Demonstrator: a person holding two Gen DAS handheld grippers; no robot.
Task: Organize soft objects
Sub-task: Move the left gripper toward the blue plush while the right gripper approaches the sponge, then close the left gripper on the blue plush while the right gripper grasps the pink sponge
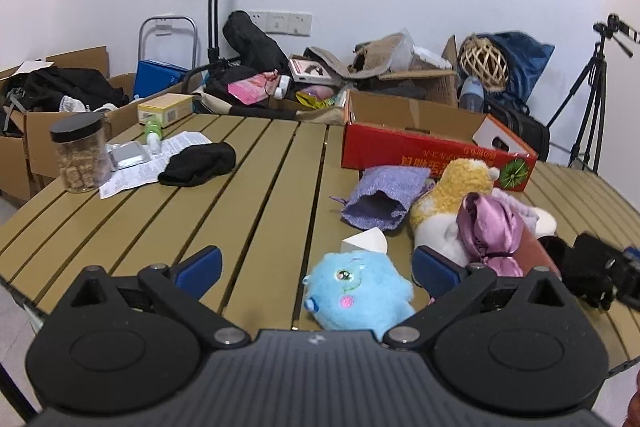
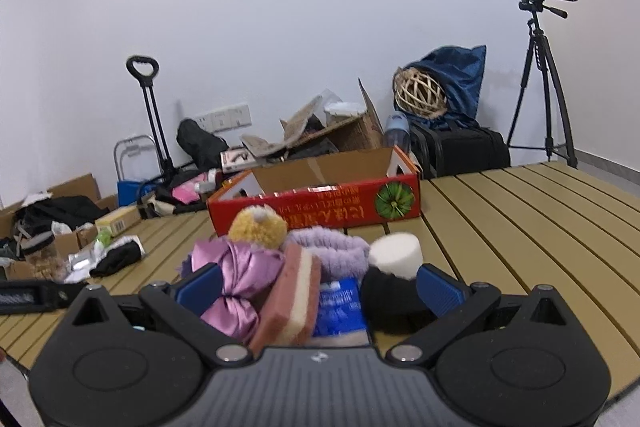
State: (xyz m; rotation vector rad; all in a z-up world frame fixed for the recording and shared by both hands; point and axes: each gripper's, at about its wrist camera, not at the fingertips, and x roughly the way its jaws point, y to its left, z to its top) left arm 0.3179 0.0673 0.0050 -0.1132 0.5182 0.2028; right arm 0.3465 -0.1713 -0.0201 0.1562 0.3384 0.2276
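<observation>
Two grippers hang over the slatted tabletop (image 1: 260, 187), and the landmark for everything is the red box (image 1: 420, 151) standing open at its far side. Just in front of the box lies the pile of soft things: a yellow and white plush (image 1: 448, 203) closest to it, a knitted lilac pouch (image 1: 380, 199) beside that plush, a shiny pink satin bundle (image 1: 492, 231) draped nearer the cameras, and farthest from the box a small blue plush (image 1: 352, 291). A black cloth (image 1: 198, 163) lies well apart, away from the box toward a lidded jar (image 1: 80, 151).

My judgement is that the step in hand is picking a first soft item to drop into the box. The blue plush sits alone, so it looks the cleanest pick: pinch its body squarely, lift clear of the pile, release over the open top.

The left gripper (image 1: 316, 267) has its fingers spread wide with the blue plush lying between them, nothing pinched. The right gripper (image 2: 318, 283) is likewise wide open and empty, its fingers flanking the satin bundle, a pink sponge block (image 2: 292, 303) and a white foam cylinder (image 2: 396, 253)
</observation>
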